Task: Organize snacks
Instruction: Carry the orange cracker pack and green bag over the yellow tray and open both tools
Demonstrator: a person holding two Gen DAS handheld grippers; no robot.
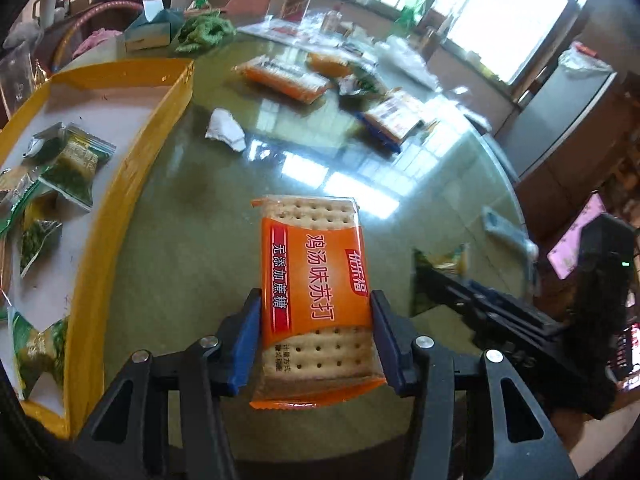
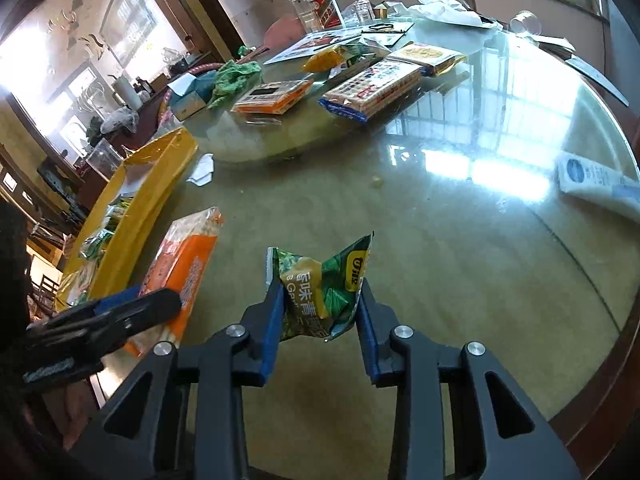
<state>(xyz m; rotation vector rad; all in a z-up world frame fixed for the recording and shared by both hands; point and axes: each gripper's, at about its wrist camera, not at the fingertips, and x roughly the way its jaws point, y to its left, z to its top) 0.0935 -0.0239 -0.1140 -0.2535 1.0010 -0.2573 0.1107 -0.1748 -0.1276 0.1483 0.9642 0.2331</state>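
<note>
My left gripper [image 1: 316, 312] is shut on an orange soda cracker packet [image 1: 316, 280] and holds it over the glass table, right of the yellow tray [image 1: 132, 168]. The tray holds several small green snack packets [image 1: 72, 164]. My right gripper [image 2: 320, 300] is shut on a green snack packet [image 2: 320, 288] above the table. The right wrist view shows the left gripper [image 2: 132, 312] with the orange packet [image 2: 184, 276] at the left, beside the tray [image 2: 136, 216]. The left wrist view shows the right gripper [image 1: 440, 276] at the right.
More cracker packs lie at the far side: an orange one [image 1: 284, 78] and a blue-edged one [image 1: 394, 118]. A crumpled white paper [image 1: 226, 130] lies near the tray's corner. A green cloth [image 1: 204, 30], tissue box [image 1: 150, 30], bottles [image 2: 316, 8] and a white tube [image 2: 600, 182] stand around the rim.
</note>
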